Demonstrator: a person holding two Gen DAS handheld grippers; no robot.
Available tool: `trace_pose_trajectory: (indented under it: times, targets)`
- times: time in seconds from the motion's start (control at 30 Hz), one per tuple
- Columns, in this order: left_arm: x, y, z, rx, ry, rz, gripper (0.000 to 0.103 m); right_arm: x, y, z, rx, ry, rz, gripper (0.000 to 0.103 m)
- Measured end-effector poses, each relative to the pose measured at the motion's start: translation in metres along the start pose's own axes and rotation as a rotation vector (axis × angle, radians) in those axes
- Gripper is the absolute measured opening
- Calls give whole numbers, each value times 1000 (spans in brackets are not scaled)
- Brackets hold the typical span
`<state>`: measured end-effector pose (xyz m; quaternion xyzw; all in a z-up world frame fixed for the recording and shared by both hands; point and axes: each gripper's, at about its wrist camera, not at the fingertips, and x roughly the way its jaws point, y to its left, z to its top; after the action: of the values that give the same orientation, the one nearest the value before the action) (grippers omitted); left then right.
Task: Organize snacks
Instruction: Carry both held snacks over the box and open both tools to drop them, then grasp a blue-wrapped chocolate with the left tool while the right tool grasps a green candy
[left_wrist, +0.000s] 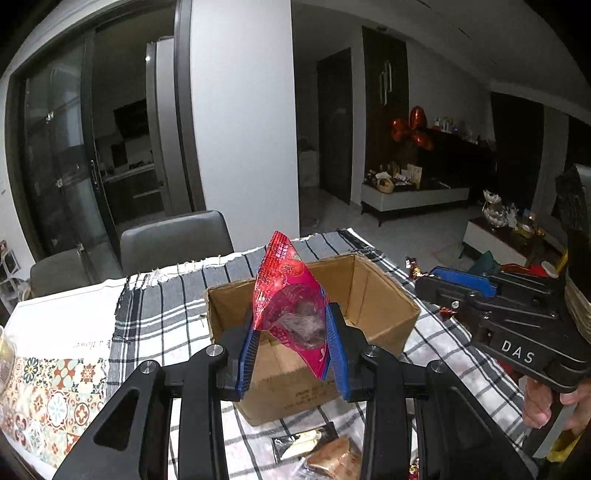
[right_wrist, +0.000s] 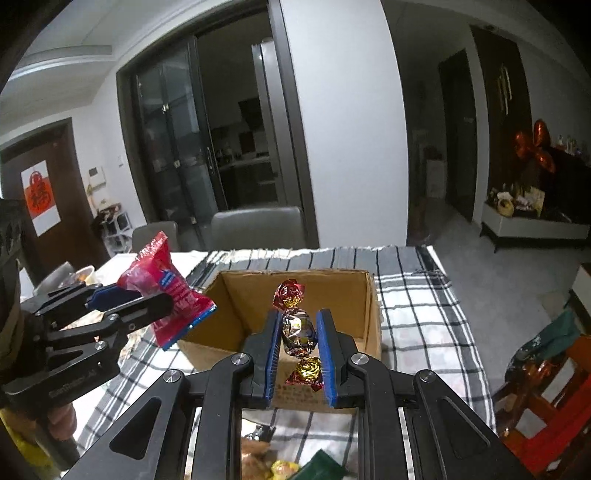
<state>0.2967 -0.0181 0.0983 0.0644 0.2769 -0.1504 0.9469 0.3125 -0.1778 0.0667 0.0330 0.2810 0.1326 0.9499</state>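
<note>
The left gripper (left_wrist: 291, 332) is clamped on a red packet (left_wrist: 291, 295), its blue pads (left_wrist: 246, 350) pressing both sides; the packet stands upright with its top corner tilted, held in the air over the near-left part of an open cardboard box (left_wrist: 376, 295). From the right wrist view the same gripper (right_wrist: 155, 299) and packet (right_wrist: 168, 291) sit just left of the box (right_wrist: 354, 295), the packet's lower corner overhanging the rim.

The right gripper (right_wrist: 297, 347) is closed on a foil candy (right_wrist: 297, 330) (twisted red-and-gold ends above and below the pads), held over the near wall of the box. Its inside looks bare where visible.

The box rests on a checked cloth (right_wrist: 413, 306) on the table. More snacks (left_wrist: 328, 454) lie on the cloth near the camera, below the left gripper. A grey chair (left_wrist: 173, 236) stands behind the table
</note>
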Motion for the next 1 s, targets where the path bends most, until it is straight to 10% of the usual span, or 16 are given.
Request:
trace_pose_trajectory:
  times: [0.3, 0.4, 1.0]
  targets:
    - [51, 4, 14, 23, 67, 41, 48, 51, -8, 14, 35, 93, -16, 22]
    - [56, 7, 15, 11, 76, 68, 64, 56, -11, 16, 64, 111, -10, 45]
    - [-42, -7, -35, -25, -44, 74, 74, -36, 5, -29, 9, -8, -95, 45]
